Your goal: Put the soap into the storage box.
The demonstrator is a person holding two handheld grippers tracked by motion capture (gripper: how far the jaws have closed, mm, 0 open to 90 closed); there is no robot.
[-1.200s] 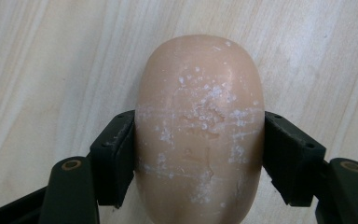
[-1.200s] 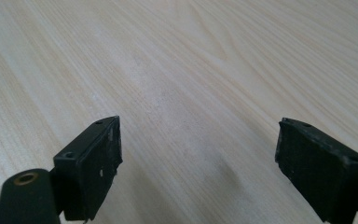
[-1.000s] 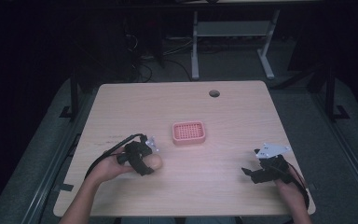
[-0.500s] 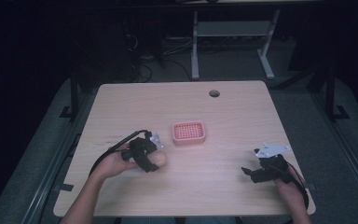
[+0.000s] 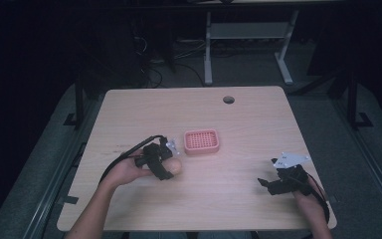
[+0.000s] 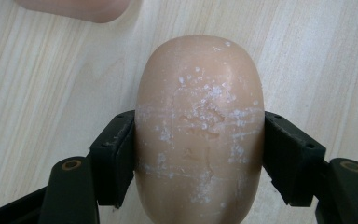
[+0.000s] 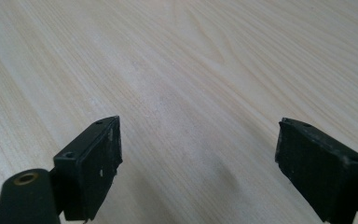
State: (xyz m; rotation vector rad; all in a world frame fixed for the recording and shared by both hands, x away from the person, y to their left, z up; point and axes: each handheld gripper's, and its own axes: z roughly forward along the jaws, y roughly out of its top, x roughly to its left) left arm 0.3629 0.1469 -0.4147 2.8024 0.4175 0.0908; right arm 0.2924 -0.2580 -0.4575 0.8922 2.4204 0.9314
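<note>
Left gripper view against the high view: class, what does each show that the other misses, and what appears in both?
Close up, the left gripper view reveals white flecks and scuffs on the peach soap bar, with black fingers pressed against both its sides. The high view adds the right gripper, the table with its round hole, and the whole pink tray. Both show soap, left gripper, tray and wood.

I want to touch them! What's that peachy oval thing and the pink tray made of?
The peachy oval thing looks like a bar of soap: smooth, matte, with white flaky scuffs. The pink tray looks like moulded plastic or rubber, with a grid of small holes; which one is hard to tell.
</note>
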